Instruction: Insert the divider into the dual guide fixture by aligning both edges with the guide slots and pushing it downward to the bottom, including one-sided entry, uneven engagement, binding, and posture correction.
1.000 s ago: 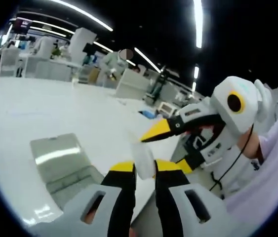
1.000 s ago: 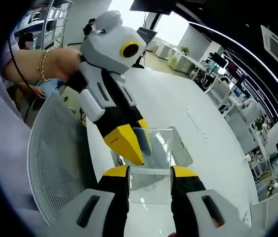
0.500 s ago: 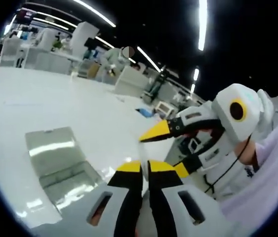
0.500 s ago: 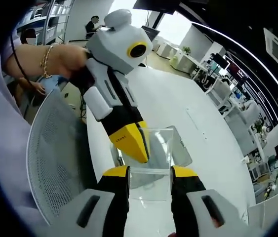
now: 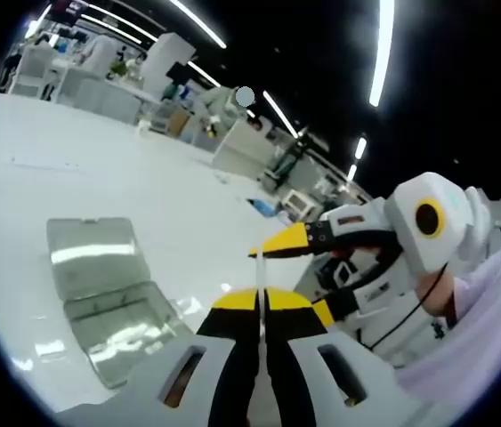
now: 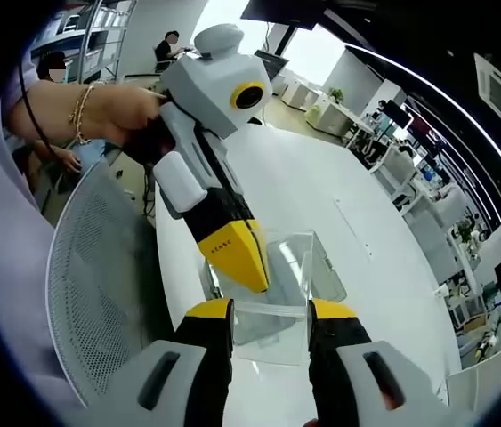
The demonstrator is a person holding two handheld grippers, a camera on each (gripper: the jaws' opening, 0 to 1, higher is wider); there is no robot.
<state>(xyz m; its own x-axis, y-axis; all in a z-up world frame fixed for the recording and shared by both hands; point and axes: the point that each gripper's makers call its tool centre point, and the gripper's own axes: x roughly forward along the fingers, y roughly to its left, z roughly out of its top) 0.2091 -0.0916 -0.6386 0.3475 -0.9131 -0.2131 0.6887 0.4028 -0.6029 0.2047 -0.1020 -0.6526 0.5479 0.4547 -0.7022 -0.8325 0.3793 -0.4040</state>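
The divider (image 6: 278,277) is a clear plastic plate held above the white table (image 6: 321,191). My right gripper (image 6: 270,311) grips it across its width, one jaw on each side edge. My left gripper (image 6: 237,258) comes in from the upper left and pinches the plate's near corner with its yellow tips. In the left gripper view my left gripper (image 5: 260,301) is nearly closed on the plate, seen edge-on, and my right gripper (image 5: 290,274) reaches in from the right. The clear guide fixture (image 5: 99,285) lies on the table (image 5: 99,169), beyond the plate (image 6: 328,271).
A grey mesh chair back (image 6: 99,285) stands close at the left of the right gripper view. A person's hand with a bracelet (image 6: 81,111) holds the left gripper, and a pale sleeve (image 5: 477,338) shows. Desks and shelving stand in the background.
My left gripper's jaws have drawn together on the divider, which now shows edge-on between them. The left gripper view has tilted. The right gripper keeps its hold.
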